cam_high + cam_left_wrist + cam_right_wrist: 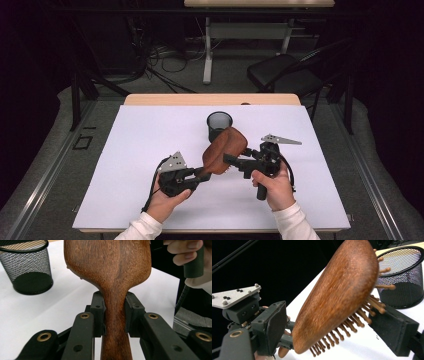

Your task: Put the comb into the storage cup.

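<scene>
**Wooden hairbrush held between two grippers above the white surface**

A wooden hairbrush (224,149) is lifted off the white surface (140,145), just in front of the black mesh cup (219,123) that stands upright near the far middle of the sheet. In the high view the brush head overlaps the cup's near side, tilted with its smooth back facing up and toward the left.

The left gripper (202,176), held in the person's left hand (165,200), is closed on the brush's narrow handle. In the left gripper view its two black pads (97,312) press against either side of the handle's neck, just below where the wood widens into the head (110,262); the mesh cup (28,267) sits beyond, off to that view's left.

The right gripper (229,160), held in the right hand (275,187), reaches toward the brush head from the side away from the cup's left. In the right gripper view its jaws stand apart around the head (339,297): one pad (272,327) faces the smooth back without clearly touching it, the other (394,332) sits at the tips of the wooden bristles (362,315). The mesh cup (404,277) stands just behind the brush.
</scene>
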`<state>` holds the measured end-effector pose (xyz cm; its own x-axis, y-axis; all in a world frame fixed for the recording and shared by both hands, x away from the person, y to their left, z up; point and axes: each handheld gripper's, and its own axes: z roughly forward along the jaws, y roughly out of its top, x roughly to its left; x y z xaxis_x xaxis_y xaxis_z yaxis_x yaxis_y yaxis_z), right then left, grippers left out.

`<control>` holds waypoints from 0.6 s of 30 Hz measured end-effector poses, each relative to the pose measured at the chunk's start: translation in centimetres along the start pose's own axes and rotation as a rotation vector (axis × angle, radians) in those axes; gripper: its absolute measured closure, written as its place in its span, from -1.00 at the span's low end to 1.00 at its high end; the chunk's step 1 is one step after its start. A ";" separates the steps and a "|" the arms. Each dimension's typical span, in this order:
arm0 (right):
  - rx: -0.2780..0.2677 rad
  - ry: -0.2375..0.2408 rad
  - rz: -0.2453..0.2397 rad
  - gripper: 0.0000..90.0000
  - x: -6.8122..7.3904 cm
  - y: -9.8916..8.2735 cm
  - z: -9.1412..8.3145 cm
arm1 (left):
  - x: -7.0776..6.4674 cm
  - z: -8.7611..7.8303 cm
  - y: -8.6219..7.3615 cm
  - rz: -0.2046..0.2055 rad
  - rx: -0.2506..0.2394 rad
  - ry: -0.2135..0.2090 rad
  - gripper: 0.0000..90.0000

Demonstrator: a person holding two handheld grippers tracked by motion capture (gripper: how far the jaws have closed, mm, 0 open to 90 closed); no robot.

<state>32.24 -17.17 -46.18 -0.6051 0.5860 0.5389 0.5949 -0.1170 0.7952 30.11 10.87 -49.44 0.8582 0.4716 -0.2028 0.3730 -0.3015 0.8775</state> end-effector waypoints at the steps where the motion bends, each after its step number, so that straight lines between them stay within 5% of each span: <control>1: 0.000 0.000 0.000 -0.66 0.0 0.0 0.0 | 0.0 0.0 0.0 0.000 0.000 0.000 0.61; 18: -0.001 0.020 0.025 -0.63 -0.4 0.2 -0.2 | -0.8 0.5 -0.1 0.024 0.009 -0.029 0.61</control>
<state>32.47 -17.60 -46.20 -0.6004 0.5669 0.5640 0.6094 -0.1323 0.7818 29.59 10.14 -49.54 0.8767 0.4401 -0.1942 0.3551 -0.3199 0.8784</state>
